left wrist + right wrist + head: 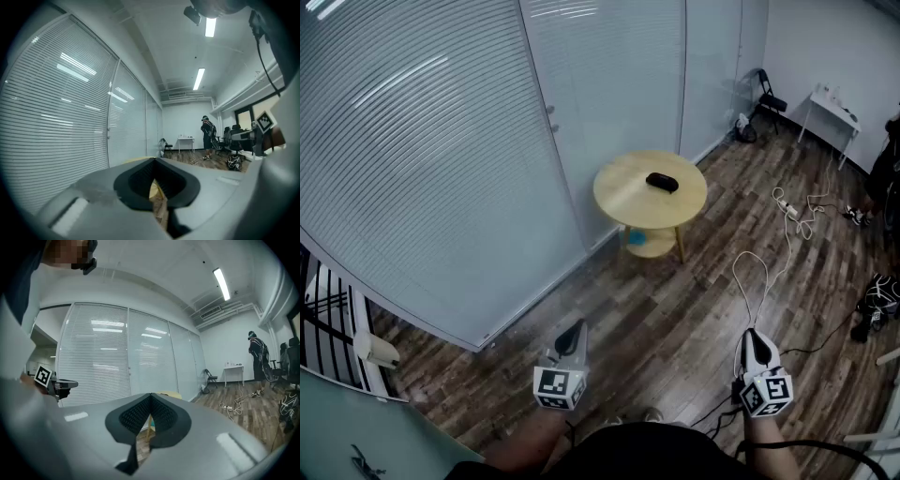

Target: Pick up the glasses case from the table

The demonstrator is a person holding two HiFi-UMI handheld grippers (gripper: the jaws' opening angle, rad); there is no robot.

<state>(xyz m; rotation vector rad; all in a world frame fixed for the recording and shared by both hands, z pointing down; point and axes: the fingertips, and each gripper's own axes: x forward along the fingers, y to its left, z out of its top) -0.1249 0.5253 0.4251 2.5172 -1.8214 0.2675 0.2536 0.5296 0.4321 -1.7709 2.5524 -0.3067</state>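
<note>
A black glasses case (662, 182) lies on the round yellow table (623, 192) across the room, beside the blind-covered glass wall. My left gripper (573, 330) and right gripper (753, 339) hang low in the head view, well short of the table, both pointing towards it. In the left gripper view the left gripper (153, 161) has its jaws shut, tips touching, nothing between them. The right gripper (151, 397) looks the same in its own view, shut and empty. The case itself is hidden behind the jaws in both gripper views; only a bit of the table's edge (171, 393) shows.
White cables and a power strip (787, 208) trail over the wooden floor right of the table. A folding chair (769, 98) and a white desk (834, 108) stand at the far wall, where a person (206, 136) is standing. A blue thing (636, 237) sits on the table's lower shelf.
</note>
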